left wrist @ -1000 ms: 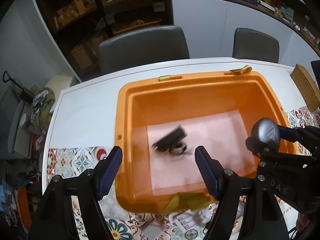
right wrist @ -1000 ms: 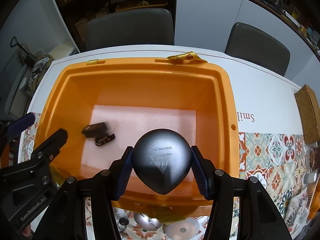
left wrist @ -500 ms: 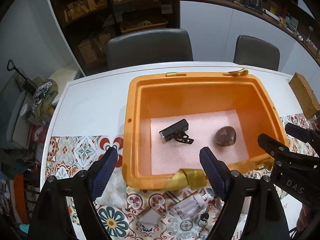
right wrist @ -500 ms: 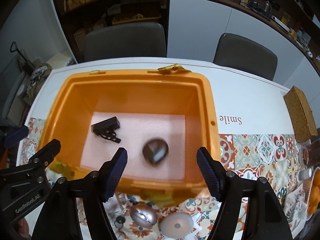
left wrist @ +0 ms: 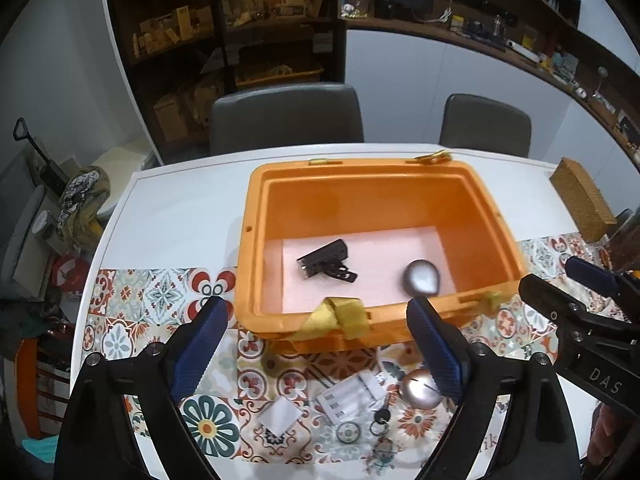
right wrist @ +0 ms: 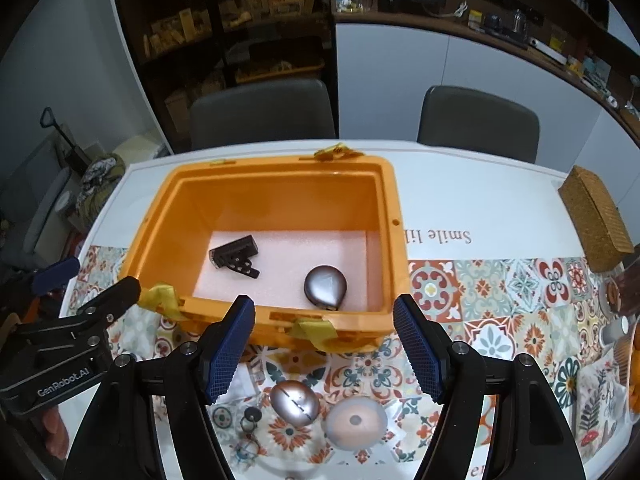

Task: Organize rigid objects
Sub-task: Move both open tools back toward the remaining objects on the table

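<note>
1. Left gripper and right gripper: both spread wide, holding nothing.
2. Grey teardrop case and black bracket lie apart on the foam floor inside the orange bin.

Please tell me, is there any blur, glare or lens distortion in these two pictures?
Left wrist view: strong fisheye bending at the edges, dark corners; the grey teardrop object in the orange bin looks slightly soft. Right wrist view: same bending; that object is sharp with a mild sheen; the shelves behind are dim.
</note>
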A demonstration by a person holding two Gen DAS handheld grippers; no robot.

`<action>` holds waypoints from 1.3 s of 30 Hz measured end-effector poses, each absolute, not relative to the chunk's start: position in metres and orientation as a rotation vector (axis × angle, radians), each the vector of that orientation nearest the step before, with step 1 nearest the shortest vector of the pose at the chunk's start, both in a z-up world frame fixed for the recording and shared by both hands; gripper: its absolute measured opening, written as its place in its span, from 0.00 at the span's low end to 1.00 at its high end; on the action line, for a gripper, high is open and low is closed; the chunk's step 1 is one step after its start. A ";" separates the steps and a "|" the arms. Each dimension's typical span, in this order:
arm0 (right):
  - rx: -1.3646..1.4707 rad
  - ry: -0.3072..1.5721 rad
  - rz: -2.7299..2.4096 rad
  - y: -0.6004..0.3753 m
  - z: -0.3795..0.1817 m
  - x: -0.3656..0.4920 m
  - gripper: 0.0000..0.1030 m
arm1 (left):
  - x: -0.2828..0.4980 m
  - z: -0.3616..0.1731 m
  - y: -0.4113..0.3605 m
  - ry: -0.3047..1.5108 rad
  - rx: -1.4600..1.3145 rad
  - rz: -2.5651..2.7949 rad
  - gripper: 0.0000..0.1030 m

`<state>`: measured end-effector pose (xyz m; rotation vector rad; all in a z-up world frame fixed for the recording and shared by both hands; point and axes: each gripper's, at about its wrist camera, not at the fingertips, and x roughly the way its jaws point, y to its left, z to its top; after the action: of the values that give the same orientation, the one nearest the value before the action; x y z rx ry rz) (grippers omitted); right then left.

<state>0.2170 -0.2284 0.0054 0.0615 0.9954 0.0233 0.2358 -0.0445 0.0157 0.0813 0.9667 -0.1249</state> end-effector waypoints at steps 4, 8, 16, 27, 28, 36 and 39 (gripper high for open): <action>0.076 0.975 0.019 -0.234 0.011 0.200 0.70 | 0.222 0.020 -0.047 0.944 0.078 -0.126 0.91; 0.088 0.968 0.017 -0.238 0.008 0.187 0.70 | 0.211 0.017 -0.052 0.941 0.083 -0.130 0.91; 0.116 0.980 -0.002 -0.249 -0.010 0.163 0.70 | 0.195 -0.001 -0.061 0.968 0.098 -0.150 0.91; 0.134 1.045 -0.019 -0.256 -0.042 0.149 0.70 | 0.186 -0.034 -0.068 1.032 0.093 -0.149 0.91; 0.129 1.047 -0.022 -0.256 -0.044 0.148 0.70 | 0.186 -0.038 -0.069 1.040 0.091 -0.151 0.91; 0.122 1.092 -0.023 -0.258 -0.064 0.147 0.70 | 0.183 -0.064 -0.074 1.120 0.073 -0.152 0.91; 0.117 1.113 -0.021 -0.259 -0.074 0.148 0.70 | 0.182 -0.073 -0.077 1.150 0.082 -0.146 0.91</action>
<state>0.1477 -0.2585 -0.0736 0.1171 1.1126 -0.0212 0.1818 -0.0766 -0.0726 0.0823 1.1498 -0.1459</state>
